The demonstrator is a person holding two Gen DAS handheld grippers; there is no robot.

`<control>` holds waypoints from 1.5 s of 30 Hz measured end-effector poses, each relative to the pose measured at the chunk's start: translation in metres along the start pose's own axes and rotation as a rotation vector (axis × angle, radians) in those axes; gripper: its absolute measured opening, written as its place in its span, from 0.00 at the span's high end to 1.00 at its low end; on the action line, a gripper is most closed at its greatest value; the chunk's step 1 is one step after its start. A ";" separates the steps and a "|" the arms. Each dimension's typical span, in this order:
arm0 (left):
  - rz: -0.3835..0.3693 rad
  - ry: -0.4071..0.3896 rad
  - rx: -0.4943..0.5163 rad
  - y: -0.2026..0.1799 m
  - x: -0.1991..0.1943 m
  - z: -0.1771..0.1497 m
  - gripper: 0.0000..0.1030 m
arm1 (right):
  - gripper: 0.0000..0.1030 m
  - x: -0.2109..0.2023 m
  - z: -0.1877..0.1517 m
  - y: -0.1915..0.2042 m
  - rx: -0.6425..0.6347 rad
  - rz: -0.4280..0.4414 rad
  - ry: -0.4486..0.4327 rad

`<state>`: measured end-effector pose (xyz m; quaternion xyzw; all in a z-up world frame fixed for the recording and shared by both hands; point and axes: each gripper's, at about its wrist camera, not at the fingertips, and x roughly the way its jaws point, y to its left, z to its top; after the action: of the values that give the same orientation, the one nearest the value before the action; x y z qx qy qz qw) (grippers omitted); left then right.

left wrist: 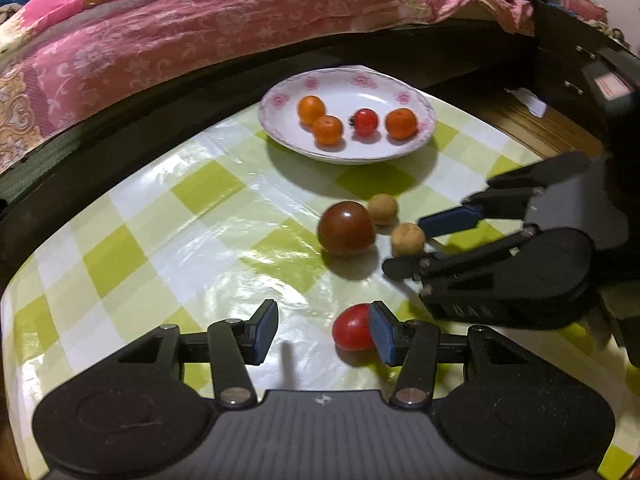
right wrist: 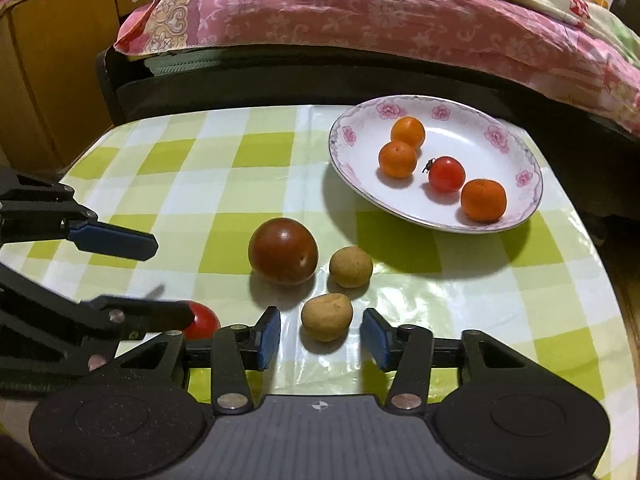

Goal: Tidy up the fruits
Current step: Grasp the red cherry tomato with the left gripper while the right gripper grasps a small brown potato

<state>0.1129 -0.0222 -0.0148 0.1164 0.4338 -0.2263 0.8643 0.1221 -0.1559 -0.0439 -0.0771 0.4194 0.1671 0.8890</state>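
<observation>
A white flowered plate (left wrist: 424,136) (right wrist: 352,160) holds three small oranges (left wrist: 328,129) (right wrist: 398,159) and a cherry tomato (left wrist: 366,121) (right wrist: 446,174). On the checked tablecloth lie a large dark red tomato (left wrist: 346,228) (right wrist: 283,251), two tan longans (left wrist: 407,239) (right wrist: 327,317) and a small red tomato (left wrist: 352,327) (right wrist: 203,322). My left gripper (left wrist: 324,330) (right wrist: 160,280) is open, the small red tomato against its right pad. My right gripper (right wrist: 320,334) (left wrist: 408,248) is open, straddling the nearer longan.
A bed with a pink floral quilt (left wrist: 160,40) (right wrist: 360,12) runs along the table's far edge. A wooden cabinet (right wrist: 48,60) stands at the left. The table edge drops off at the right (right wrist: 616,300).
</observation>
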 end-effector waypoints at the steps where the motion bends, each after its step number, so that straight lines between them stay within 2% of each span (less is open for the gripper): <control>1: -0.005 0.000 0.008 -0.002 0.000 -0.001 0.44 | 0.69 0.000 0.000 0.000 -0.005 -0.010 0.000; 3: -0.018 0.001 0.027 -0.007 0.000 -0.002 0.44 | 0.77 -0.001 -0.001 -0.003 -0.003 -0.005 0.002; 10: -0.058 0.015 0.058 -0.021 0.008 -0.009 0.42 | 0.77 -0.006 -0.004 -0.006 0.005 0.003 0.010; 14: -0.047 0.039 0.081 -0.029 0.018 -0.014 0.43 | 0.77 -0.009 -0.007 -0.008 0.006 0.010 0.011; 19: -0.044 0.016 0.075 -0.031 0.017 -0.014 0.49 | 0.77 -0.015 -0.010 -0.009 -0.014 0.002 -0.001; 23: -0.035 0.005 0.077 -0.029 0.011 -0.022 0.48 | 0.77 -0.016 -0.014 -0.010 -0.021 0.009 0.002; 32: -0.012 -0.025 0.064 -0.032 0.007 -0.028 0.50 | 0.74 -0.014 -0.020 -0.008 -0.049 0.008 -0.021; 37: -0.008 -0.022 0.060 -0.038 0.005 -0.029 0.59 | 0.71 -0.015 -0.020 -0.009 -0.042 0.017 -0.021; 39: -0.007 -0.020 0.065 -0.040 0.005 -0.029 0.62 | 0.64 -0.015 -0.020 -0.008 -0.040 0.019 -0.026; 40: -0.007 -0.019 0.058 -0.040 0.004 -0.029 0.64 | 0.64 -0.015 -0.020 -0.008 -0.042 0.017 -0.027; 45: -0.020 -0.012 0.017 -0.033 0.004 -0.028 0.64 | 0.64 -0.014 -0.019 -0.009 -0.024 0.005 -0.039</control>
<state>0.0797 -0.0408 -0.0349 0.1180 0.4279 -0.2394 0.8635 0.1034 -0.1733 -0.0451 -0.0836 0.4002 0.1758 0.8955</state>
